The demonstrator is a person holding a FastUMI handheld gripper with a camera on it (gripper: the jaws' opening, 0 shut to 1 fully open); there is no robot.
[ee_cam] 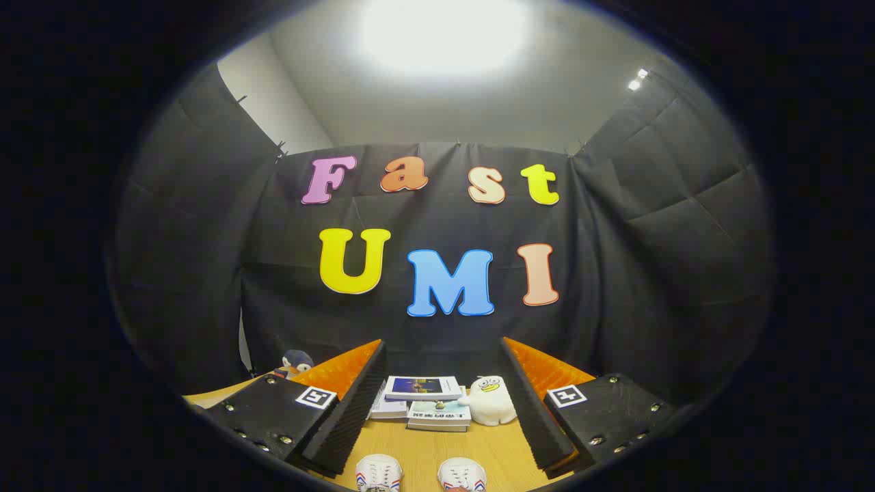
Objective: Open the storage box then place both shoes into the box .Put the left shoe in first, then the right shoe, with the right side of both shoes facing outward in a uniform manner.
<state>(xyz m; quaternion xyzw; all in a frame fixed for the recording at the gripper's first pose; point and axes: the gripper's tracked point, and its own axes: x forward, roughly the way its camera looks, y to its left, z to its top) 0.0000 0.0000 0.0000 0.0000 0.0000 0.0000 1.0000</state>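
Gripper view: gripper (443,369) open, jaws spread wide, nothing between the pads. Two fingers (345,410), each with a ribbed, foam-like inner face and a flat plate further back held by screws; one square marker tag (315,397) on each plate, so two tags.

Two shoes (379,473) on the surface (424,447), side by side, close together but not touching, toes pointing toward the back wall. They sit between the fingers, nearer the camera than the fingertips. Only the toe ends are visible: white rounded caps, white laces, red and blue stripes on the sides. Can't tell left shoe from right from this angle.

Surface is wood-grain, light tan, smooth.

Beyond the shoes, between the fingertips: a stack of books (427,400), at least three, flat rectangular covers, top one dark-printed and slightly skewed over the others. Just beside the stack, touching or nearly touching: one white plush toy (489,402), rounded, soft, yellow beak. One more plush (294,362) past the other finger, dark blue and white, penguin-like, partly hidden behind that finger. Two plush toys in total.

Booth walls are black cloth, creased, hanging in panels. Ceiling is plain white with one large bright light (443,34) and a small lamp (638,79) near the corner.
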